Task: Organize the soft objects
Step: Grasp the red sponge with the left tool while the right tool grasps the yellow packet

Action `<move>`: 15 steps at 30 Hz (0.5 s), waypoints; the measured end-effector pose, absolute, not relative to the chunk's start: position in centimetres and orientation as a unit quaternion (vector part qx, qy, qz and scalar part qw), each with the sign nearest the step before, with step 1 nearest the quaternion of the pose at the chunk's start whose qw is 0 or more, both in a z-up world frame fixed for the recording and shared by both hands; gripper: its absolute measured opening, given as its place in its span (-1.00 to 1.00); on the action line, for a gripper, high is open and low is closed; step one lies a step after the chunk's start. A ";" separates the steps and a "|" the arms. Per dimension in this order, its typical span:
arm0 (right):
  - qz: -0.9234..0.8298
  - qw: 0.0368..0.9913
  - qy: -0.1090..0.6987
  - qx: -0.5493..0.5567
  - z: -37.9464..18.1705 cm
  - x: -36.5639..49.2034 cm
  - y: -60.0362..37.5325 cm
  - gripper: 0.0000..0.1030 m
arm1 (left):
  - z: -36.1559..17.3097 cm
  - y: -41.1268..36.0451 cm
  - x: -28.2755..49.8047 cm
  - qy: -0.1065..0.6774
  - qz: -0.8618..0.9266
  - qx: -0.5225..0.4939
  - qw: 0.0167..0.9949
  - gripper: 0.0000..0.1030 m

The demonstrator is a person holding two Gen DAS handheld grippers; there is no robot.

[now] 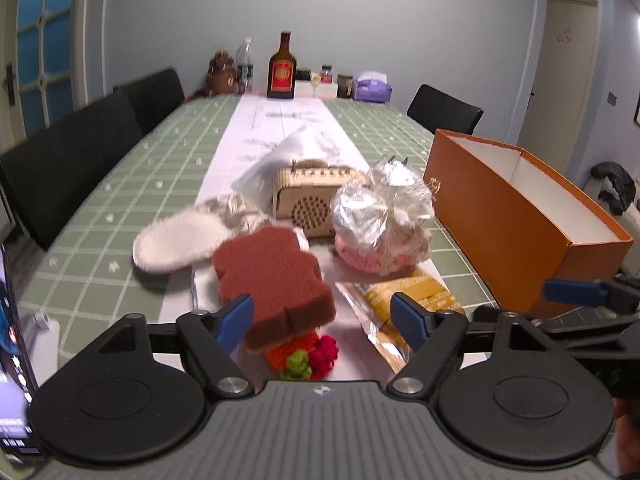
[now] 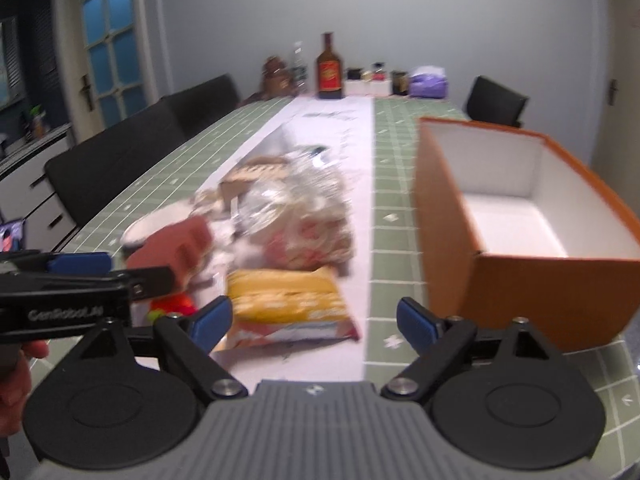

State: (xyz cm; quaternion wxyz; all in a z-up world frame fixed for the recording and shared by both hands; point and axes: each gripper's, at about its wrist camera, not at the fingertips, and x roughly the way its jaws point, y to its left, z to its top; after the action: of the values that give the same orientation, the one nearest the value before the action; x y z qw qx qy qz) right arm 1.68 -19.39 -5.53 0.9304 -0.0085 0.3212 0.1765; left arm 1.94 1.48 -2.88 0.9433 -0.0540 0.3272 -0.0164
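Left wrist view: the left gripper (image 1: 322,316) is spread wide, its left pad beside the brown bear-shaped sponge (image 1: 274,284); centre it before squeezing. Right wrist view: the right gripper (image 2: 314,322), also spread, hovers over the yellow snack packet (image 2: 288,304) near the empty orange cardboard box (image 2: 520,216).
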 end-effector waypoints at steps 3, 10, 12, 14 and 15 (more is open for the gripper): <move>0.188 0.925 0.331 -0.009 -6.2 2.2 -18.4 0.69 | -3.4 2.4 2.2 0.341 -0.004 -0.071 0.937 0.67; 0.199 0.911 0.361 -0.002 -8.0 4.2 -15.9 0.69 | -3.6 4.7 2.8 0.350 0.033 -0.103 0.931 0.82; 0.203 0.906 0.372 -0.007 -8.7 4.8 -14.9 0.71 | -3.7 5.1 2.9 0.351 0.045 -0.102 0.930 0.82; 0.207 0.901 0.382 -0.013 -9.3 5.2 -13.9 0.84 | -3.9 5.4 3.3 0.357 0.050 -0.102 0.927 0.82; 0.206 0.899 0.386 -0.018 -9.6 5.4 -13.4 0.85 | -4.0 5.5 3.5 0.360 0.050 -0.103 0.926 0.82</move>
State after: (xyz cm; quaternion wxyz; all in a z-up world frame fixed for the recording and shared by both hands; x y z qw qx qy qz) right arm 5.40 -13.40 -9.60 0.8991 -0.0181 0.3857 0.2063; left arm 3.50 5.45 -4.01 0.9260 -0.1030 0.3597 0.0503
